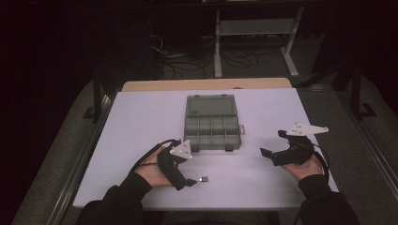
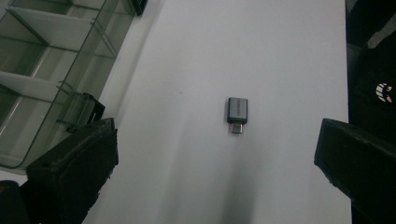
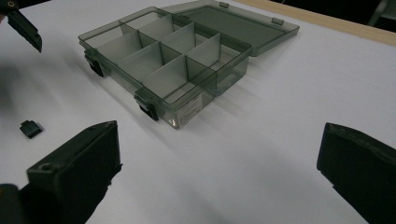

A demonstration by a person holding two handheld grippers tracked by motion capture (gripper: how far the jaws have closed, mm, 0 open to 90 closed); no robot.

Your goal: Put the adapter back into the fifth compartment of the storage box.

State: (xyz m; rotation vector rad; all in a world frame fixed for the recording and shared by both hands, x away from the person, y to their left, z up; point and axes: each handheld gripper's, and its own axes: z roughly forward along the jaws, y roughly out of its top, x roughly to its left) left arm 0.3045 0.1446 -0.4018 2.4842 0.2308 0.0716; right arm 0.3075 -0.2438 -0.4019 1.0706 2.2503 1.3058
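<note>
The left claw [image 2: 217,154] hung open just before the adapter [image 2: 237,114] to grasp it; the right claw [image 3: 219,172], also open, waited beside the organizer box [image 3: 187,60].

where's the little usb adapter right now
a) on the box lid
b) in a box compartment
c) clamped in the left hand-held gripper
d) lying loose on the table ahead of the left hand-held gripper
d: the adapter lies alone on the white table, ahead of the left hand-held gripper, whose jaws stand wide open, and clear of the box.

adapter [image 2: 237,113] dark grey; organiser box [image 1: 212,123] smoky grey; table [image 1: 141,122] white
</note>
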